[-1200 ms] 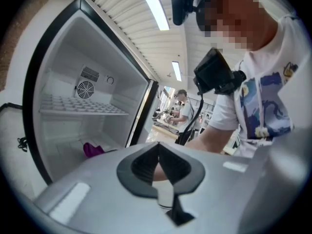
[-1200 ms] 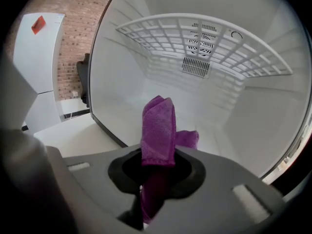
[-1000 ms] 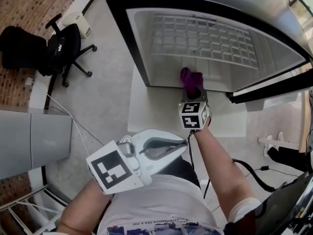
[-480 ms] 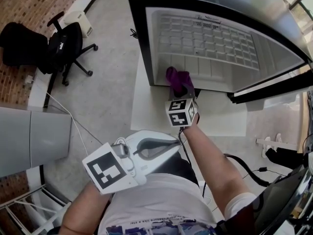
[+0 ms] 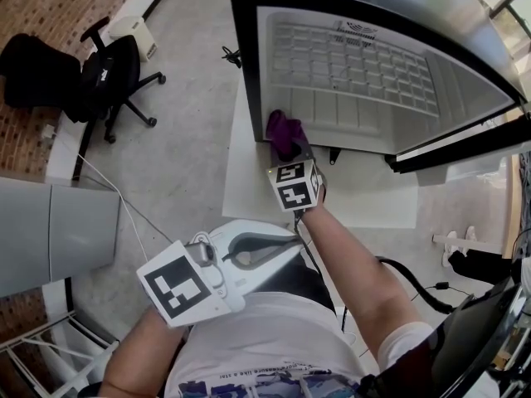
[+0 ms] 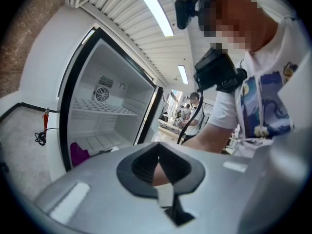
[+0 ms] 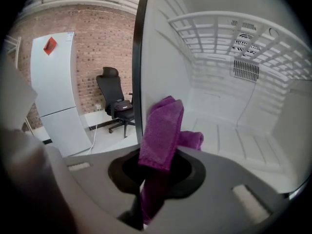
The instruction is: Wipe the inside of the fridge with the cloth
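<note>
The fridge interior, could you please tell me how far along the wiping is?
Done: the fridge stands open and the right gripper is shut on the purple cloth. In hand: the cloth is at the fridge's front left corner. Left: the walls and wire shelf show no wiping marks, so they are probably pending. The left gripper is shut, empty.

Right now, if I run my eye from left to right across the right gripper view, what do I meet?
Tall white cabinet → black office chair → fridge's dark front edge → purple cloth → vent grille on the fridge's back wall.
</note>
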Demonstrator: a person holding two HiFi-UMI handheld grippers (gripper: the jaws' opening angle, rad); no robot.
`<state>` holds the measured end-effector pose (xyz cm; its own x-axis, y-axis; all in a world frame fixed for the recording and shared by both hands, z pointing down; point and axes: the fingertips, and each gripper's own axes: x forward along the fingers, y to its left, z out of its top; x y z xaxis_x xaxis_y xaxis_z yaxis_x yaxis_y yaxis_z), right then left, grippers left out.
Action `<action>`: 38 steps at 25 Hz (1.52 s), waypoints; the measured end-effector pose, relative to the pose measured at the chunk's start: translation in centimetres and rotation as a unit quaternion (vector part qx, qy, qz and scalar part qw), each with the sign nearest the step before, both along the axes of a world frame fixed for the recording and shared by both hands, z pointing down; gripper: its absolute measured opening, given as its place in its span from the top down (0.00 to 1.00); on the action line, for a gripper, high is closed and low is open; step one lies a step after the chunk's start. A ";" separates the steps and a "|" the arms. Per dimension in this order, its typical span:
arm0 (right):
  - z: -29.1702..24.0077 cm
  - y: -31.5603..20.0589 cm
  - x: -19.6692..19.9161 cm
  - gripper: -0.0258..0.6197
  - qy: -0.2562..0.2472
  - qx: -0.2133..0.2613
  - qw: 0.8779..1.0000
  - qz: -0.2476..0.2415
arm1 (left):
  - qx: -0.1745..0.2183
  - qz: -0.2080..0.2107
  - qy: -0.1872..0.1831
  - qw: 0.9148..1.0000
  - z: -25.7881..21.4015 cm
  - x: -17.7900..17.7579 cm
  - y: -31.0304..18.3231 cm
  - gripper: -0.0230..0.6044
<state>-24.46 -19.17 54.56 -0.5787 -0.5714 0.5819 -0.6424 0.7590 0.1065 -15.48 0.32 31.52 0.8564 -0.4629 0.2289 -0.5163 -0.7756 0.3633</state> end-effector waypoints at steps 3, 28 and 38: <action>0.0 0.8 -0.7 0.87 -0.013 -0.014 1.000 -0.020 | 0.002 0.002 0.000 1.000 0.0 0.2 0.3 0.95; -17.9 10.3 16.9 0.87 -0.093 0.056 0.993 0.048 | 0.055 0.122 0.027 0.991 -1.0 4.4 4.3 0.95; -27.0 8.4 30.1 0.87 -0.119 0.137 0.981 0.062 | 0.098 0.121 0.014 0.988 -3.1 12.8 2.2 0.95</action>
